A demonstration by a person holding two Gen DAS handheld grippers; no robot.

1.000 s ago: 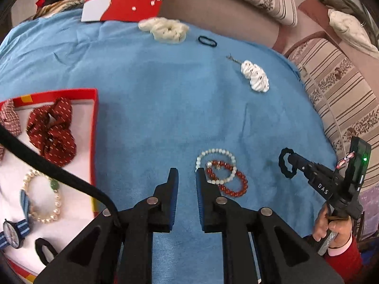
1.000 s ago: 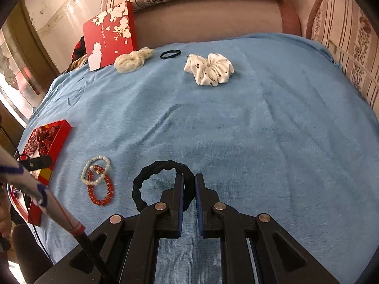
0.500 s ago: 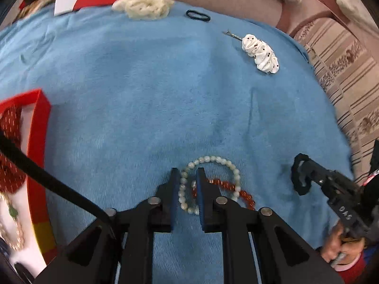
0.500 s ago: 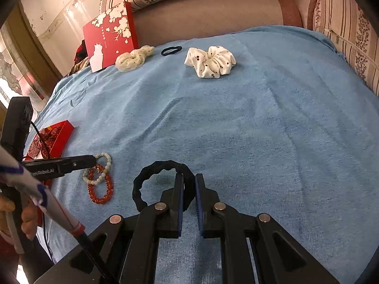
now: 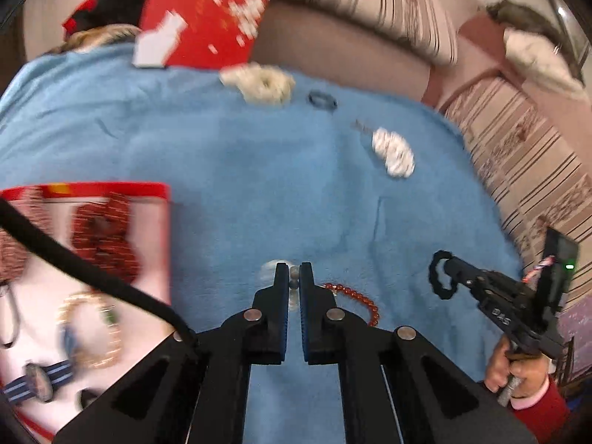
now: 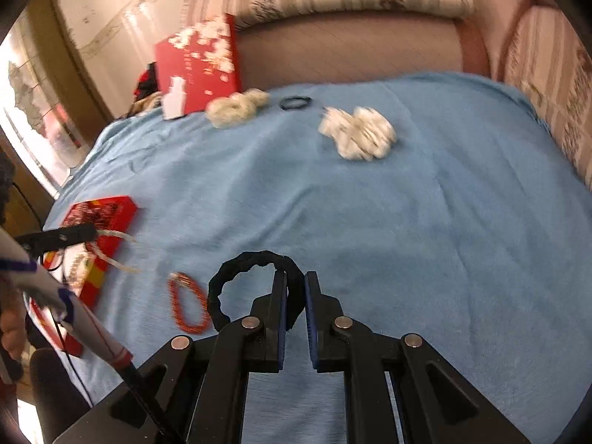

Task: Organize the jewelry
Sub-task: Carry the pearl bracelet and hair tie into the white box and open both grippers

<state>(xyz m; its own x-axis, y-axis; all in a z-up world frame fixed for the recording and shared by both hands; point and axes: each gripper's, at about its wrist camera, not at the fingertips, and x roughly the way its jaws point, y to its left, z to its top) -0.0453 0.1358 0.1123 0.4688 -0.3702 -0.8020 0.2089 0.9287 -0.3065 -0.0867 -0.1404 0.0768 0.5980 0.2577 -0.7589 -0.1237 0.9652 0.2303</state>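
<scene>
My left gripper (image 5: 294,272) is shut on the pale bead bracelet (image 5: 294,282), lifted off the blue cloth; in the right wrist view the bracelet (image 6: 114,255) hangs blurred from it beside the red tray (image 6: 111,218). The red bead bracelet (image 5: 355,298) lies on the cloth just right of the left gripper, and also shows in the right wrist view (image 6: 187,305). My right gripper (image 6: 295,277) is shut on a black hair tie (image 6: 251,288), held above the cloth. The red tray (image 5: 111,188) with several pieces lies at the left.
A cream scrunchie (image 5: 261,83), a small black hair band (image 5: 322,100) and a white dotted scrunchie (image 5: 394,151) lie at the far side of the blue cloth (image 5: 259,185). A red box lid (image 5: 207,18) leans on the sofa back.
My left gripper has closed on the pale bead bracelet and lifted it away from the red one, toward the tray. The right gripper still holds the black hair tie.
</scene>
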